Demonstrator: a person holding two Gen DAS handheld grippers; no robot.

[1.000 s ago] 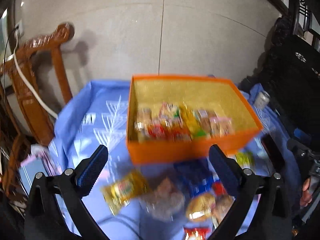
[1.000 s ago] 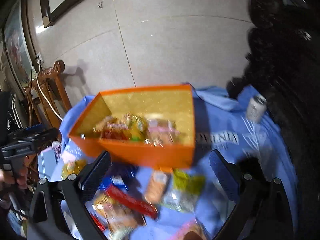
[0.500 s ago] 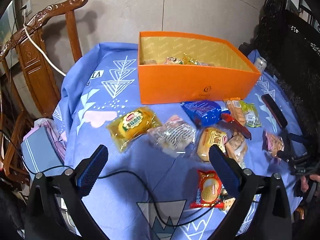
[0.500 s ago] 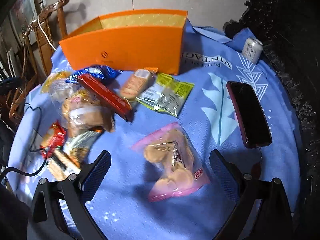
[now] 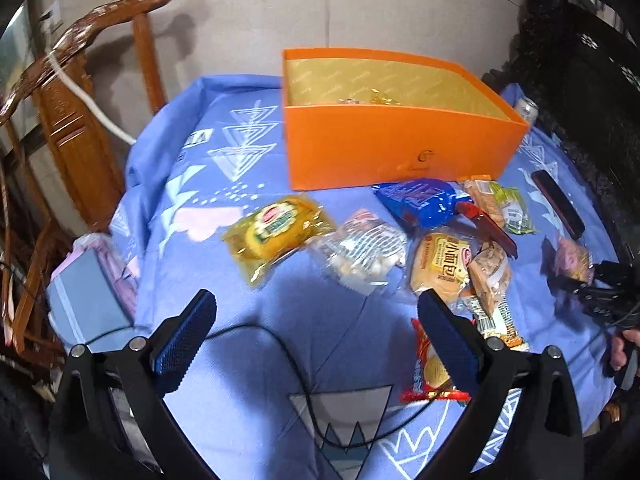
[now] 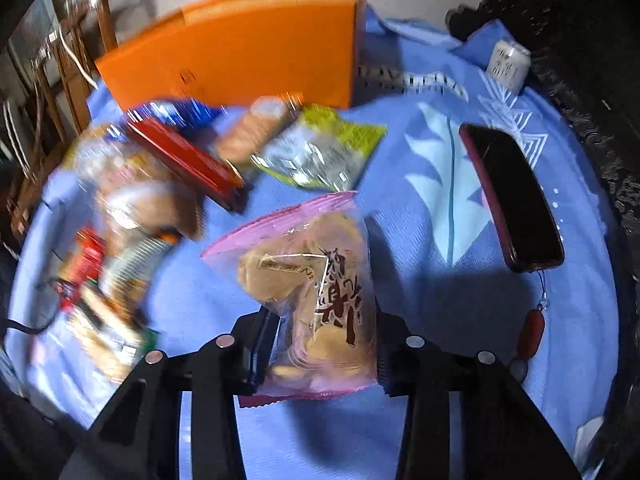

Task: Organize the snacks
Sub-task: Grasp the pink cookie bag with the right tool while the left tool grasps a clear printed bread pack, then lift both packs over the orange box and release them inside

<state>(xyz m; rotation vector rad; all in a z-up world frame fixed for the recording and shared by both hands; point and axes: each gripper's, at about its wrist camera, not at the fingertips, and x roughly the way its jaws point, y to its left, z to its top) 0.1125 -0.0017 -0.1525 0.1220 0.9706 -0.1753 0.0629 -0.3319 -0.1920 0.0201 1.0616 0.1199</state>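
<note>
Two grippers are working here. On the left, the left gripper (image 5: pixel 316 336) is hovering spread and empty over the yellow packet (image 5: pixel 276 232). On the right, the right gripper (image 6: pixel 320 344), spread half a second ago, is now pinching the pink cookie bag (image 6: pixel 312 288), readying it for the orange box (image 6: pixel 248 48) beyond.

Bare blue cloth on the bench (image 5: pixel 256 408) lies open along the near edge, crossed only by a thin black cable (image 5: pixel 296 364). Toward the far edge the orange box (image 5: pixel 400 148) stands as a wall, with loose snack packets (image 5: pixel 360 248) crowding the strip just before it. On the right side a dark phone (image 6: pixel 512 196) lies flat, with clear cloth between it and the packets; a can (image 6: pixel 508 64) stands at the far right corner. A wooden chair (image 5: pixel 68 92) blocks the far left corner.
</note>
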